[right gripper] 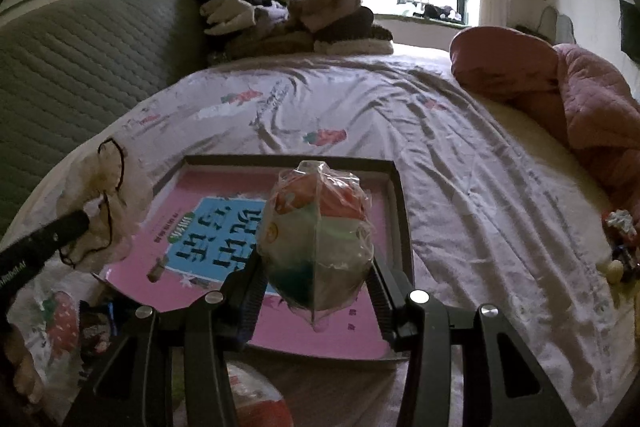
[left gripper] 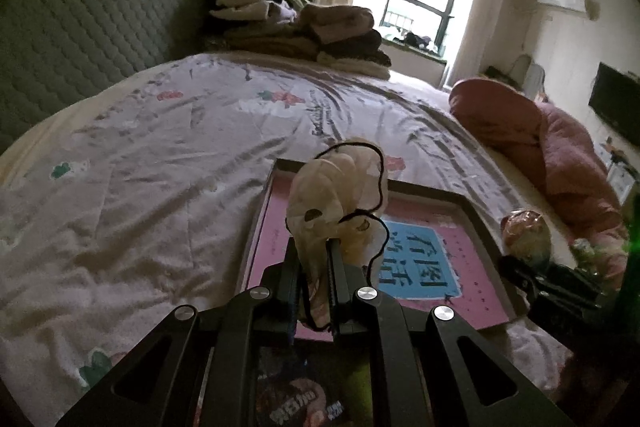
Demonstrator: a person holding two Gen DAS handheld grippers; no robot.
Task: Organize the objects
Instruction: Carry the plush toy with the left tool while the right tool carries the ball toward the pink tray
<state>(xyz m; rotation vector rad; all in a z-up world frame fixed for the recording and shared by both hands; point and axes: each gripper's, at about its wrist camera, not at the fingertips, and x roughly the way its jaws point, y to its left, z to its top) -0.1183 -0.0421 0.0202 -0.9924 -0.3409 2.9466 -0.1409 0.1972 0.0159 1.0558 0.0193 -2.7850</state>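
- We find a bed (left gripper: 160, 163) under a strawberry-print sheet, with folded clothes (left gripper: 288, 23) stacked by the padded headboard.
- A shallow dark-rimmed box (right gripper: 402, 211) with a pink printed base lies on the sheet.
- Our left gripper (left gripper: 318, 259) is pressed together, pinching a cream cloth pouch (left gripper: 336, 195) with a black cord, held above the box's near left part.
- Our right gripper (right gripper: 316, 279) clamps a plastic-wrapped bundle (right gripper: 316, 227) between its fingers, over the box.

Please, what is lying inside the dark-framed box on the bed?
Inside the box lies a pink sheet with a blue label with characters. The right gripper and its plastic-wrapped packet cover the middle, so anything there cannot be seen.
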